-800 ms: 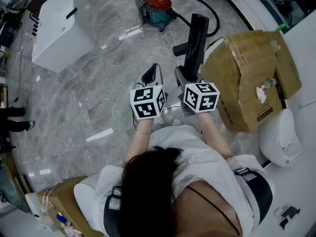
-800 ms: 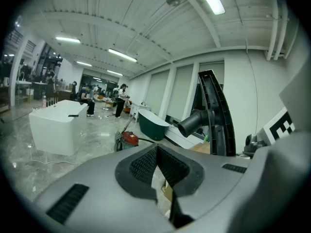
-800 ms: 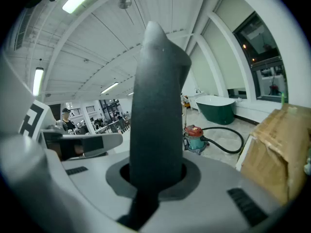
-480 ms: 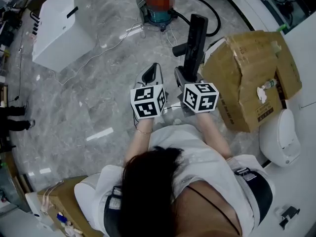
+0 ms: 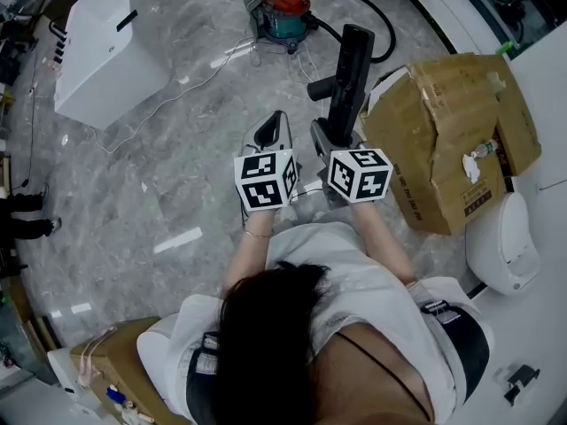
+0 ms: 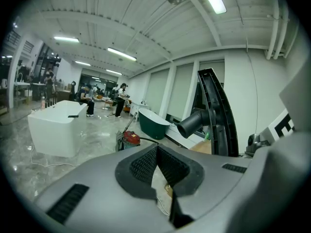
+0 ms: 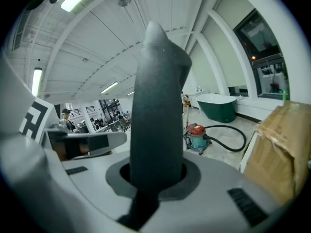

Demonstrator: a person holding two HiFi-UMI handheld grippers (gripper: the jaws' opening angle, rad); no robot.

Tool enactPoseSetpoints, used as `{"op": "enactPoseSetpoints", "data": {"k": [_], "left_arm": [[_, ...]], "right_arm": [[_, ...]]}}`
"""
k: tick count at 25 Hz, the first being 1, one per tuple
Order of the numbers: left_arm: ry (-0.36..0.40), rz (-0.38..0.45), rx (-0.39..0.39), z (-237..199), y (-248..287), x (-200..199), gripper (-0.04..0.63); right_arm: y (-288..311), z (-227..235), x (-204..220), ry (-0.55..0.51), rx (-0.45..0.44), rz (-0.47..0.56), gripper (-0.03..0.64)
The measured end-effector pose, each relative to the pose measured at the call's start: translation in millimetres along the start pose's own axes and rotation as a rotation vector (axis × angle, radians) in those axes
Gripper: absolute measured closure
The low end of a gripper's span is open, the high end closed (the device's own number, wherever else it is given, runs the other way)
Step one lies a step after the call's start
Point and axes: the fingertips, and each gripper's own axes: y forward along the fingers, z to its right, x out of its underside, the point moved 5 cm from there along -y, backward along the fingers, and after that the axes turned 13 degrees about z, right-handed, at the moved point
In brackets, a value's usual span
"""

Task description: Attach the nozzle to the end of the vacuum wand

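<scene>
The black vacuum nozzle [image 5: 349, 69] stands upright in front of me, its round socket [image 6: 190, 124] sticking out to the left. My right gripper [image 5: 335, 136] is shut on the nozzle's lower end, and in the right gripper view the nozzle [image 7: 158, 106] rises from between the jaws. My left gripper [image 5: 272, 133] hovers beside it on the left, shut with nothing held, its jaws meeting in the left gripper view [image 6: 156, 171]. The red and teal vacuum cleaner [image 5: 283, 9] sits on the floor farther ahead with a black hose [image 5: 376, 27] curving from it.
A torn cardboard box [image 5: 447, 131] stands just right of the nozzle. A white cabinet [image 5: 104, 44] is at the far left, and a white rounded fixture [image 5: 502, 246] at the right. Thin cables [image 5: 190, 91] trail over the grey marble floor.
</scene>
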Motion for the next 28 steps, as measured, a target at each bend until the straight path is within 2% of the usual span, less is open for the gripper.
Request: {"op": "enactPoseSetpoints", "data": {"k": [11, 20, 28], "left_arm": [[0.008, -0.016, 0.041, -34, 8, -1, 0.592], [0.012, -0.008, 0.017, -61, 7, -7, 0.592], [0.011, -0.027, 0.025, -74, 15, -4, 0.592]], "right_arm": [[26, -15, 9, 0.055, 0.054, 0.009, 0.565], [42, -31, 11, 0.026, 0.061, -0.004, 0.563], [54, -35, 14, 0.007, 0.062, -0.022, 0.565]]}}
